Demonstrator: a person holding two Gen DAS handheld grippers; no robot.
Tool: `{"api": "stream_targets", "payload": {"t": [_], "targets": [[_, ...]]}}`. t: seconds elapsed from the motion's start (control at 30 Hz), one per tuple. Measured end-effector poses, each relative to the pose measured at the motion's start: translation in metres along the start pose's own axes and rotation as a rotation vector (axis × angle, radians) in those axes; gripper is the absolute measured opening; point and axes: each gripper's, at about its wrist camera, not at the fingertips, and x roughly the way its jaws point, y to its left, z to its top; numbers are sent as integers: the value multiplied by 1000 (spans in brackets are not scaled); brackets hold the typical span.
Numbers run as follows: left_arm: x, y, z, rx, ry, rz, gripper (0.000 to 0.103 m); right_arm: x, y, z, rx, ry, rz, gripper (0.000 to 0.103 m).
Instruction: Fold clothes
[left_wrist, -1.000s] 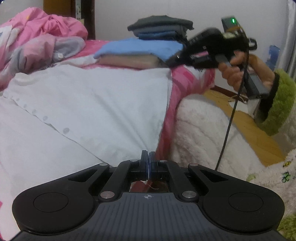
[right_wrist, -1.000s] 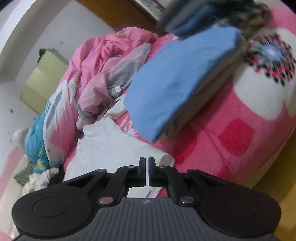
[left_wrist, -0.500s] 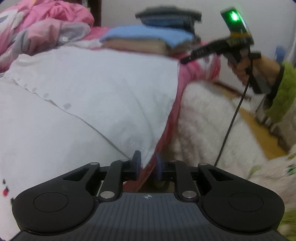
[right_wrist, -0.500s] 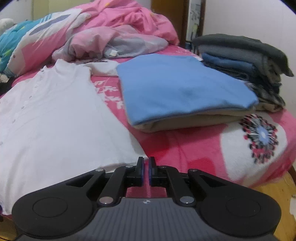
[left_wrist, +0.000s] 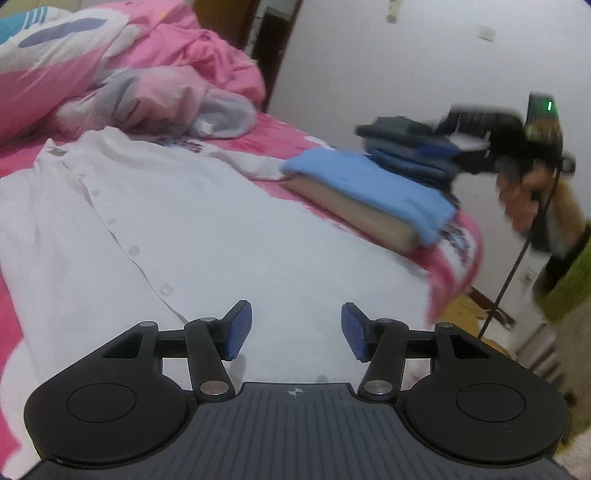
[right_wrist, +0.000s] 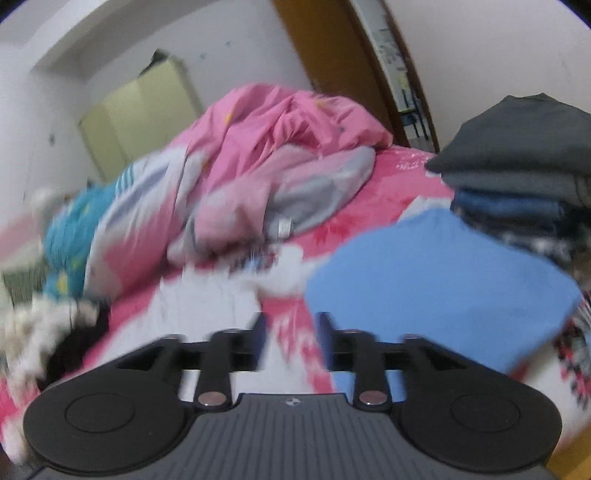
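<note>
A white buttoned shirt (left_wrist: 207, 236) lies spread flat on the pink bed. My left gripper (left_wrist: 296, 330) hovers over its lower part, jaws opening, blue pads apart, with nothing between them. The right gripper (left_wrist: 480, 142) shows blurred at the right of the left wrist view, held by a hand in a green cuff. In the right wrist view the right gripper (right_wrist: 291, 341) is raised above the bed, its jaws opening and holding nothing. Below it I see a strip of the white shirt (right_wrist: 207, 306), blurred.
A folded blue garment on a beige one (left_wrist: 373, 188) lies right of the shirt, with a dark folded stack (right_wrist: 517, 177) behind. A crumpled pink duvet (right_wrist: 280, 147) fills the back. The bed edge (left_wrist: 454, 266) drops to a wooden floor on the right.
Both grippers let go of the shirt's hem and their jaws spread apart. Both lifted away from the edge; the shirt now lies flat on the bed.
</note>
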Motion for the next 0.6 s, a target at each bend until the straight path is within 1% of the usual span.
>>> {"api": "stream_targets", "payload": {"t": [0.03, 0.1, 0.13, 0.17, 0.27, 0.33, 0.4, 0.47, 0.53, 0.57, 0.6], "targets": [[8, 6, 2, -9, 0, 9, 54, 10, -5, 18, 16, -1, -12, 54], [23, 19, 5, -48, 7, 16, 55, 30, -16, 53, 48, -4, -36, 61], [30, 26, 5, -75, 14, 13, 55, 46, -23, 69, 64, 16, -51, 66], [36, 32, 4, -101, 22, 9, 55, 66, -30, 85, 80, 52, -68, 68], [45, 47, -2, -143, 15, -25, 55, 128, -50, 123, 116, 155, -141, 70], [47, 54, -5, -163, -6, -56, 57, 177, -58, 143, 59, 222, -237, 71], [46, 60, -7, -184, -29, -91, 61, 217, -70, 151, 50, 264, -335, 73], [44, 66, -10, -220, -47, -127, 63, 261, -88, 156, 68, 341, -404, 76], [42, 70, -13, -247, -64, -152, 64, 302, -99, 153, 93, 413, -487, 76], [42, 72, -14, -259, -71, -162, 64, 317, -104, 150, 106, 432, -527, 76], [43, 74, -15, -266, -77, -172, 64, 328, -108, 149, 120, 438, -547, 76]]}}
